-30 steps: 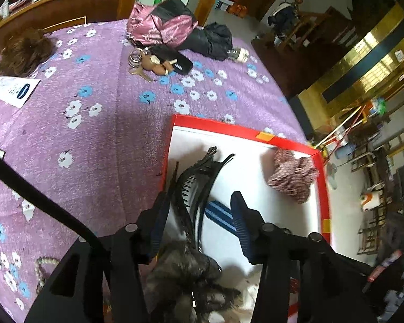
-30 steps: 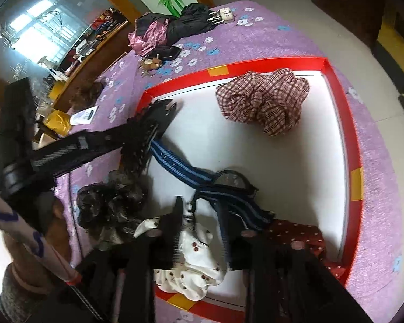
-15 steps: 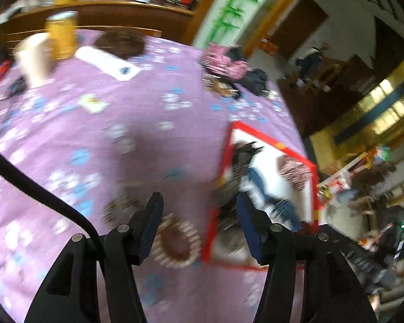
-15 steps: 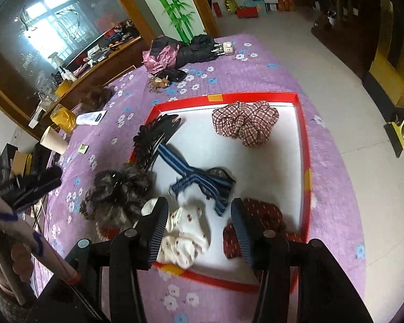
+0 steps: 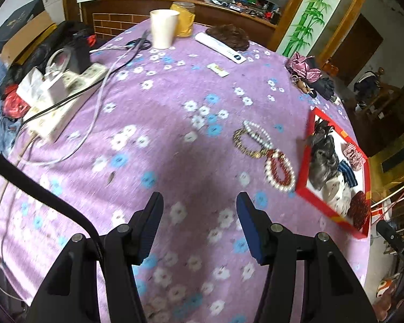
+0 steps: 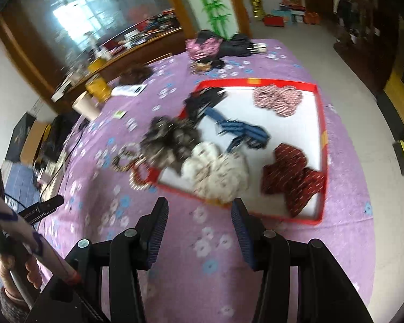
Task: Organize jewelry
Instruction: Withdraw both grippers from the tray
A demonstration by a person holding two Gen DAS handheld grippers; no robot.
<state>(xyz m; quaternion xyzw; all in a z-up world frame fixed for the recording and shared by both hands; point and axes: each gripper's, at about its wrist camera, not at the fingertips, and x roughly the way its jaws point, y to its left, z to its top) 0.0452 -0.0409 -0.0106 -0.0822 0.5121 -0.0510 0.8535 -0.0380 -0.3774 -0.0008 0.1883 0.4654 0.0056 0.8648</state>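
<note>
A red-rimmed tray (image 6: 321, 140) with a white floor holds several hair ties and scrunchies: plaid (image 6: 278, 101), blue striped (image 6: 242, 130), white dotted (image 6: 218, 171), dark red (image 6: 291, 172) and a dark fluffy one (image 6: 169, 138) over its left rim. Three bead bracelets lie on the purple cloth left of the tray (image 5: 335, 210): a red-and-white one (image 5: 280, 171), a pearl one (image 5: 257, 133) and a brown one (image 5: 245, 145). My left gripper (image 5: 199, 222) hovers open over bare cloth, well left of the bracelets. My right gripper (image 6: 199, 228) hangs open above the cloth in front of the tray.
A white cup (image 5: 163, 28), yellow jar (image 5: 184, 17), scissors (image 5: 140, 43), power strip with cables (image 5: 64, 91), a white card (image 5: 220, 47) and a brown hairpiece (image 5: 229, 36) lie at the far side. A pink bag and keys (image 5: 305, 68) sit beyond the tray. A hand (image 6: 18, 271) grips the other tool's handle.
Both grippers pulled up and back out of the tray, jaws now wider and empty. The left one swung left over the bare cloth; the bracelets came into its view.
</note>
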